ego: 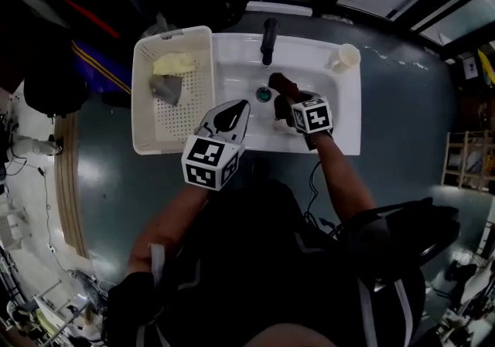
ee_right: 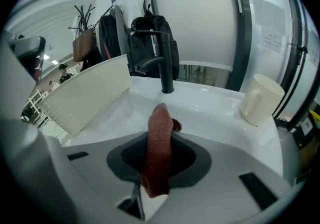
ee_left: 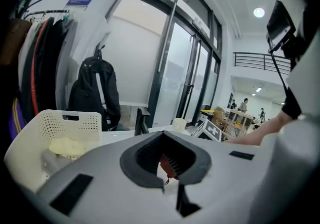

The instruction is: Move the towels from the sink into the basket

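Head view overhead, steeply down on sink (ego: 232,59) and basket (ego: 143,90), left gripper view close behind left fingers (ee_left: 100,168), nearly level, basket left of fingertips, right gripper view close behind right fingers (ee_right: 225,158), tilted into sink, faucet (ee_right: 165,63) beyond fingertips, basket shared by all.

**Q:** How do my grippers stand?

**A:** Your left gripper (ego: 244,106) has its jaws together with nothing gripped, and it tilts only slightly downward. Your right gripper (ego: 285,102) points more steeply down, its jaws pinched on a towel (ee_right: 160,143).

**Q:** And my arms?

**A:** Both reach forward. Your left arm (ego: 166,222) angles inward and your right arm (ego: 344,175) runs nearly straight ahead. Your grippers are near each other, not touching.
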`<control>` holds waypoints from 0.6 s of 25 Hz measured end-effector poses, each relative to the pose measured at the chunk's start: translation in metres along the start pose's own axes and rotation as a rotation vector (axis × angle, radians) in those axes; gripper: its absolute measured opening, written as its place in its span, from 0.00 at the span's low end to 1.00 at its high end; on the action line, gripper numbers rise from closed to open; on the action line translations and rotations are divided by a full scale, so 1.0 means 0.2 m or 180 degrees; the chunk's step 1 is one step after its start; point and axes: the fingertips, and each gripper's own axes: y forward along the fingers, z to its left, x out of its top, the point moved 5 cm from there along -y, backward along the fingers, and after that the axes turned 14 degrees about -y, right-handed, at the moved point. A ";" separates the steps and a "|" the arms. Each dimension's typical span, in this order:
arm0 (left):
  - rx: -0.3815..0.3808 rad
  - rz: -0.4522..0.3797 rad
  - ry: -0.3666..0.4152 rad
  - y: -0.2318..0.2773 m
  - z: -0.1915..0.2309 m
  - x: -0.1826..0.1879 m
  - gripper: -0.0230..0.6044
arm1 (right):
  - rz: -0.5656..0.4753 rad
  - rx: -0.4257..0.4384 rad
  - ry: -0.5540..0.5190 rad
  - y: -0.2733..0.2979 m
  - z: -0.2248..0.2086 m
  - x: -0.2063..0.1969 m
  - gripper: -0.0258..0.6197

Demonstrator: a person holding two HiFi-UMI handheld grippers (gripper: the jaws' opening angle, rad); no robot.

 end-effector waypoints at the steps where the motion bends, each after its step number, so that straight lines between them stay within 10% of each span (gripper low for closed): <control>1: -0.0022 -0.0037 -0.0017 -0.05 0.00 0.01 0.04 | -0.0042 -0.0029 0.0015 -0.04 0.02 0.02 0.19; 15: 0.0071 -0.0555 -0.0189 -0.65 0.17 0.10 0.04 | -0.0826 -0.0166 -0.0003 -0.60 0.43 0.46 0.18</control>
